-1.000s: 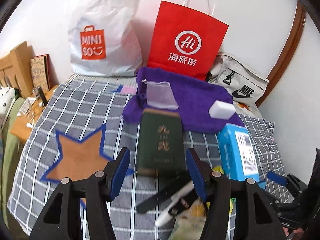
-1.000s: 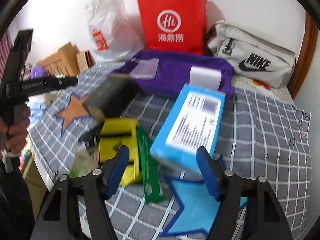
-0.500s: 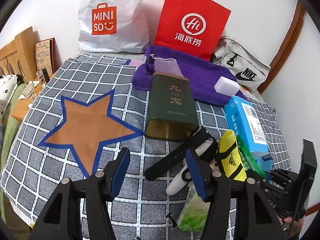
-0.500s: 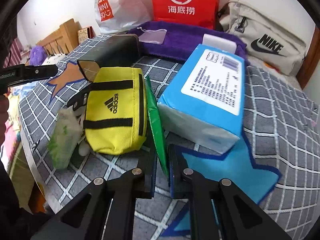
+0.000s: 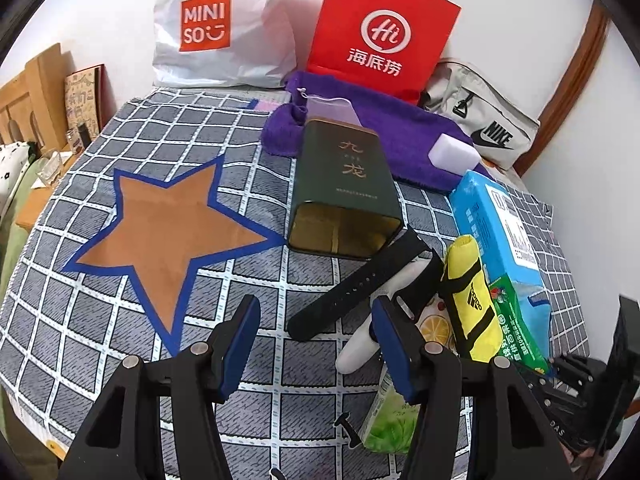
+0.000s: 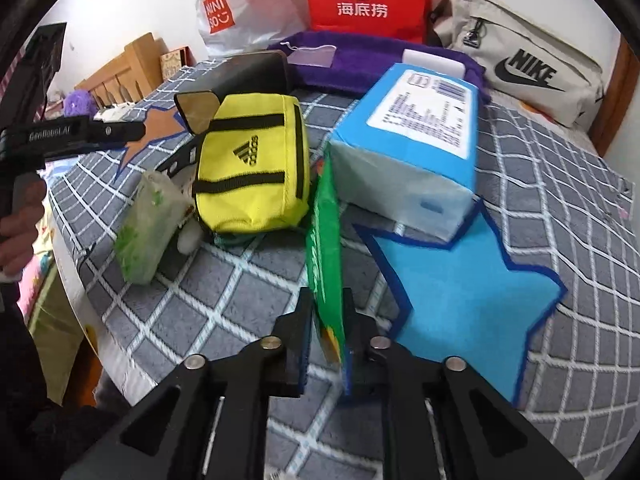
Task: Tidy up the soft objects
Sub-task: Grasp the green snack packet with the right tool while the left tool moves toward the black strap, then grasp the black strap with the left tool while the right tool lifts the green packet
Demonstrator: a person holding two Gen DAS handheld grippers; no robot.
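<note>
My right gripper (image 6: 326,334) is shut on the edge of a flat green packet (image 6: 325,248), which stands on edge between a yellow Adidas pouch (image 6: 252,168) and a blue tissue pack (image 6: 412,140). A blue star mat (image 6: 464,300) lies under and right of the tissue pack. My left gripper (image 5: 316,344) is open and empty above the checked cloth, near a black strap (image 5: 356,292) and a white tool (image 5: 376,332). An orange star mat (image 5: 160,232) lies to its left. The yellow pouch (image 5: 468,300), green packet (image 5: 516,320) and tissue pack (image 5: 496,216) lie to its right.
A dark green tin (image 5: 344,188) lies open-ended on the checked cloth (image 5: 120,344). Behind it are a purple towel (image 5: 400,140) with a white sponge (image 5: 452,156), a red paper bag (image 5: 380,36), a white Miniso bag (image 5: 216,28) and a Nike bag (image 5: 488,132). A green tissue packet (image 6: 148,220) lies by the pouch.
My right gripper closed on the green packet and has now pulled it back and up on edge. My left gripper backed away and rose, staying open.
</note>
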